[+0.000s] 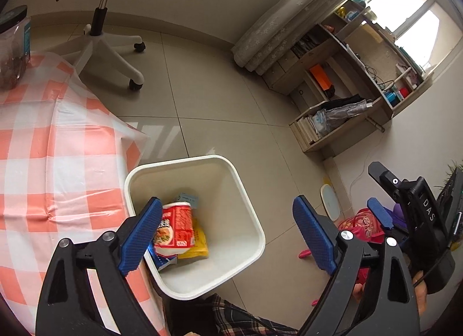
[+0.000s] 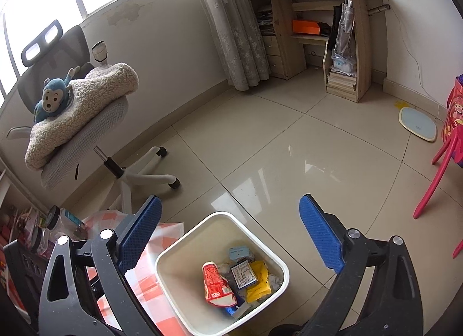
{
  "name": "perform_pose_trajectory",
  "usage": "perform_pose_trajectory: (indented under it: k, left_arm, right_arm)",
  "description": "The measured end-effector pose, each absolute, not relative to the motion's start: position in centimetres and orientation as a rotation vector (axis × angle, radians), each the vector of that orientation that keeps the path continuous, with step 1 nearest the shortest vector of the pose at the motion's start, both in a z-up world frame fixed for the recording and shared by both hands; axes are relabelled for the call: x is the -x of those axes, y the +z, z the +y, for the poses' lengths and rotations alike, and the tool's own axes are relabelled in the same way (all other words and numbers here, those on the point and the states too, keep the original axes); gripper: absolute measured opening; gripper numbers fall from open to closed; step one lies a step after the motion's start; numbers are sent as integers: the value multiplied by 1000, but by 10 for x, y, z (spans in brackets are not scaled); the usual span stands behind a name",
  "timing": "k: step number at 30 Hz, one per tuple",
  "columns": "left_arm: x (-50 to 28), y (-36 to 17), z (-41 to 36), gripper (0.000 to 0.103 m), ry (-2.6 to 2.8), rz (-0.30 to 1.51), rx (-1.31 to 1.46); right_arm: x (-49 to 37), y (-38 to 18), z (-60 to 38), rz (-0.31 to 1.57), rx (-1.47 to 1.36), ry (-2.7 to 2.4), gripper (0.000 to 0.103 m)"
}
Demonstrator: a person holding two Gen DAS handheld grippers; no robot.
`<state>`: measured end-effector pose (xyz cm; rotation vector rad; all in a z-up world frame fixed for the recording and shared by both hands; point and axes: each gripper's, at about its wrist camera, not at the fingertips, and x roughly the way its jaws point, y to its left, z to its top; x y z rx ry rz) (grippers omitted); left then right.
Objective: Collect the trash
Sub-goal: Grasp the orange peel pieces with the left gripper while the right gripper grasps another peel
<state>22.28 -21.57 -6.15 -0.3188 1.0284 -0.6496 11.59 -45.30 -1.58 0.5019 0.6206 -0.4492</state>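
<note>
A white square trash bin [image 1: 254,220] stands on the floor beside the table. In it lie a red instant-noodle cup [image 1: 176,227], a yellow packet [image 1: 198,244] and a blue wrapper. My left gripper [image 1: 228,234] is open and empty above the bin. The right wrist view shows the bin [image 2: 170,272] from higher up, with the red cup [image 2: 215,284], the yellow packet [image 2: 259,281] and a small printed box [image 2: 243,273] inside. My right gripper [image 2: 231,237] is open and empty above the bin. It also shows at the right edge of the left wrist view [image 1: 385,205].
A table with an orange-and-white checked cloth [image 1: 52,162] is left of the bin, with a jar [image 1: 13,49] on it. A white office chair [image 2: 86,121] with a blanket and a blue monkey toy stands behind. A wooden desk [image 2: 318,23], a scale [image 2: 418,124] and a pink stool [image 2: 437,173] are further off.
</note>
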Motion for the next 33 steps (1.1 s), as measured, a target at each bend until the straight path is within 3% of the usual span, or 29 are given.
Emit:
perform_pose_trajectory:
  k: [11,17,27,33]
  left_arm:
    - [-213,-60,-141,94,-337,854,-63]
    - [-241,-109,-59,94,-134,933,-232]
    - [-302,-171,72,94,14,1102,-114]
    - [-324,-193,79,71,-79,1160,-130]
  right_arm:
    - [-155,-26,-354,713,-136,-394,96]
    - [-174,-35,-313,782,-125,-268,96]
    - [-203,-54,-239,844,-13,-173,96]
    - [-213,-65,-203,832,101,-132,96]
